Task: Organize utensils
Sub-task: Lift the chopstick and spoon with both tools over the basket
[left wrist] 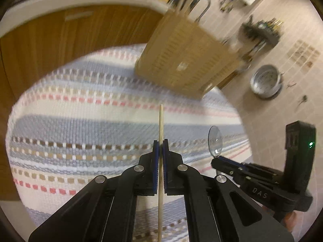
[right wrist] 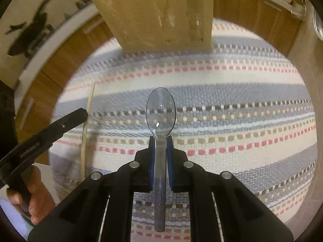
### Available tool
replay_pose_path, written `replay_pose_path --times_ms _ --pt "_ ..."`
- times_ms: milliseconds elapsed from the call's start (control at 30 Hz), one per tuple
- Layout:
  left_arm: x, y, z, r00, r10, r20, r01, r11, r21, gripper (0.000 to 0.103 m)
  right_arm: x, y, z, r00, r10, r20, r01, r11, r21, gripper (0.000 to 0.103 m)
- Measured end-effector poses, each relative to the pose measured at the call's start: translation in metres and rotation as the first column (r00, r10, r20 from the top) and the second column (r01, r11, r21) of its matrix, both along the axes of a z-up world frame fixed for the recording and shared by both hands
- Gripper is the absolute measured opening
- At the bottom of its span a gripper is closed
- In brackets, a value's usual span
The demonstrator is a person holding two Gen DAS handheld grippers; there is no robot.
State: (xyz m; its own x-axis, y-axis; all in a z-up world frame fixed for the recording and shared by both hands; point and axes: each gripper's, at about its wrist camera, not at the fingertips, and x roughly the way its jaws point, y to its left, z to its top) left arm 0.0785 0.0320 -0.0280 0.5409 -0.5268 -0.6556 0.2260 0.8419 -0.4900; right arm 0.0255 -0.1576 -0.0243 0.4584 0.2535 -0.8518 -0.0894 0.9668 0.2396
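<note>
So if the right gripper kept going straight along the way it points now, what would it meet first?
Probably the striped mat. The right gripper, shut on the clear spoon, aims down at the cloth short of the wooden utensil holder; depth is hard to judge.

Bare striped cloth (right wrist: 232,92) ahead, wooden holder (left wrist: 187,58) blocking beyond (blurred)

Left tongs (left wrist: 160,144) clamped tight; right tongs (right wrist: 160,141) clamped, apparently angled downward.

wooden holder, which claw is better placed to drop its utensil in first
Likely right: the right claw, shut on the clear spoon, faces the wooden holder head-on. From the left claw, gripping a chopstick, the holder sits off right.
</note>
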Motion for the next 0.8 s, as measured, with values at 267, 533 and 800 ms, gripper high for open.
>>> replay_pose_path --times_ms 267,533,800 --pt "-0.028 0.001 0.067 0.958 0.054 0.282 -0.046 0.998 -0.033 0.001 -0.027 -0.016 0.062 0.956 0.005 0.292 -0.023 0.998 0.057 0.009" --pt "-0.043 -0.012 0.134 0.793 0.167 0.585 -0.159 0.985 -0.065 0.001 -0.028 -0.018 0.118 0.824 -0.013 0.567 -0.001 1.0 0.024 0.009" --pt "-0.02 -0.047 0.172 0.662 0.228 0.714 -0.197 0.972 -0.128 0.001 0.017 -0.048 0.147 0.737 -0.076 0.671 0.034 0.997 0.076 0.009"
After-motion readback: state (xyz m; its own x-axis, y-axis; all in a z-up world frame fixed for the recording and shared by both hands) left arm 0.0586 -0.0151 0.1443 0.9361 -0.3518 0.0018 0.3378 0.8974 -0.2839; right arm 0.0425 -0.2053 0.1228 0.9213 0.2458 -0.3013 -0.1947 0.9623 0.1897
